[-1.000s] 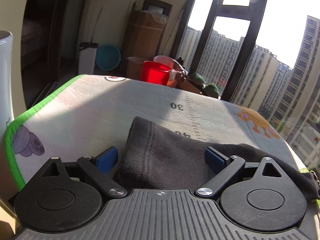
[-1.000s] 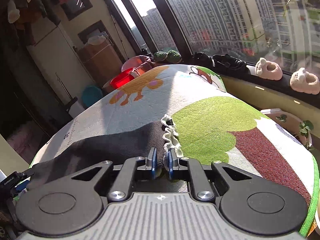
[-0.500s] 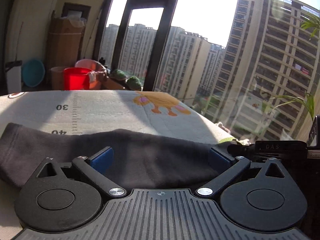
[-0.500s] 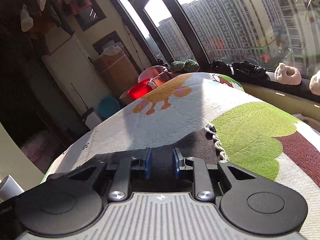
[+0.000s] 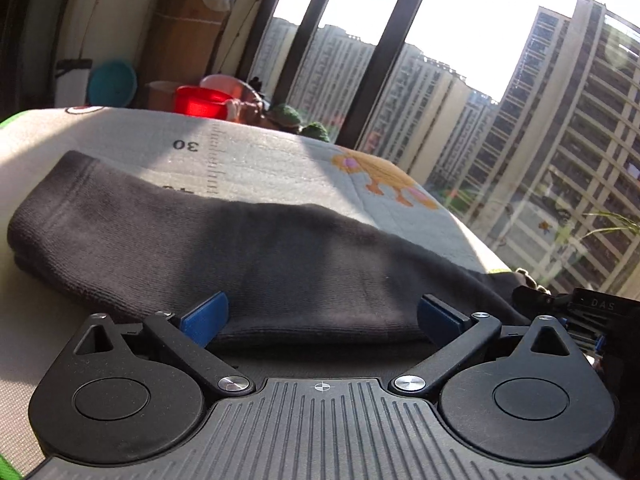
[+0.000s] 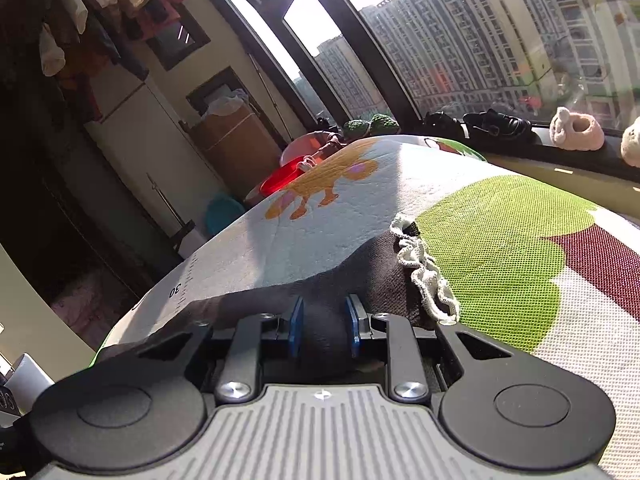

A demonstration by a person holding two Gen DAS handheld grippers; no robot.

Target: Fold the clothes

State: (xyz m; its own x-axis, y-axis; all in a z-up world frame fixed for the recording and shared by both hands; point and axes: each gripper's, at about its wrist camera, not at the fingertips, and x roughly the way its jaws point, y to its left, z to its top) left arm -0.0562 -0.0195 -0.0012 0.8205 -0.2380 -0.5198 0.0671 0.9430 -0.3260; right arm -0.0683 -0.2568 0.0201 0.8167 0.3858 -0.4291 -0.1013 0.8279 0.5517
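A dark grey knit garment [image 5: 240, 248] lies folded on the printed play mat [image 5: 280, 160]. My left gripper [image 5: 320, 316] is wide open, its blue pads at either side of the garment's near fold. In the right wrist view the same garment [image 6: 360, 264] shows a white lace trim [image 6: 424, 272] along its edge. My right gripper [image 6: 323, 328] is partly open, with a bulge of the dark cloth between its blue pads, not pinched. The right gripper's body shows at the right edge of the left wrist view [image 5: 600, 312].
The mat [image 6: 500, 240] has a green and dark red patch on its right part. Beyond its far edge stand a red tub [image 5: 198, 102], a teal basin [image 5: 112, 84] and a cardboard box [image 5: 188, 28]. Shoes and slippers [image 6: 576, 132] line the window sill.
My right gripper has opened from shut on the garment's trimmed edge to a gap around the cloth. My left gripper stayed open and swung over the garment's fold.
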